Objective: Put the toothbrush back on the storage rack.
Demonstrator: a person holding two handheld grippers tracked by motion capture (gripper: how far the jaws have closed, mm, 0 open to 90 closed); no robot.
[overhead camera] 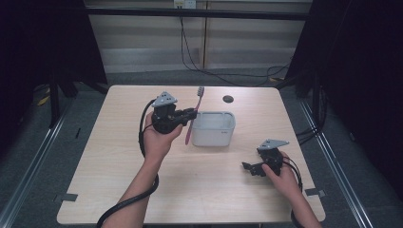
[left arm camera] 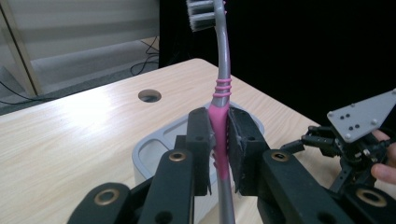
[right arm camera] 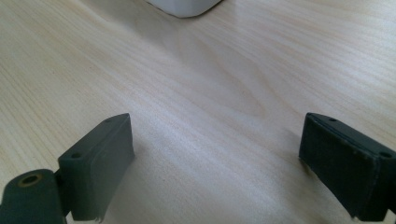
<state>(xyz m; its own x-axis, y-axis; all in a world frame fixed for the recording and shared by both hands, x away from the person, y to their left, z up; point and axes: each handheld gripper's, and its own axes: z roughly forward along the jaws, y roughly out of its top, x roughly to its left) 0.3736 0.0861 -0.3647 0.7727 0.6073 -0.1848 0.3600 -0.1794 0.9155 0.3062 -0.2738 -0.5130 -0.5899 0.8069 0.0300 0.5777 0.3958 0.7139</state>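
From the high view, the left tool (overhead camera: 189,115) is raised over the pale wooden table (overhead camera: 119,156), just left of a white rectangular tub (overhead camera: 213,128) that sits near the table's middle. It is clamped on a pink and grey toothbrush (overhead camera: 195,111), which stands roughly upright with its bristled head toward the far edge and its lower end down beside the tub's left wall. The left hand (overhead camera: 157,140) wraps the tool's body from below, a black cable trailing back along the forearm.

The left gripper view gives the grip itself: both black pads (left arm camera: 198,140) press on the toothbrush's pink handle section (left arm camera: 219,135), the grey neck curving up to the bristles at the top edge, and the tub's rim (left arm camera: 154,144) lies directly behind the jaws. A round hole (left arm camera: 150,95) in the table shows beyond.

The right tool (overhead camera: 247,167) rests low near the table's right front, held by the right hand (overhead camera: 283,173), well apart from the tub. Its own view shows the jaws spread wide with bare wood between them and a corner of the tub (right arm camera: 184,7) at the top.
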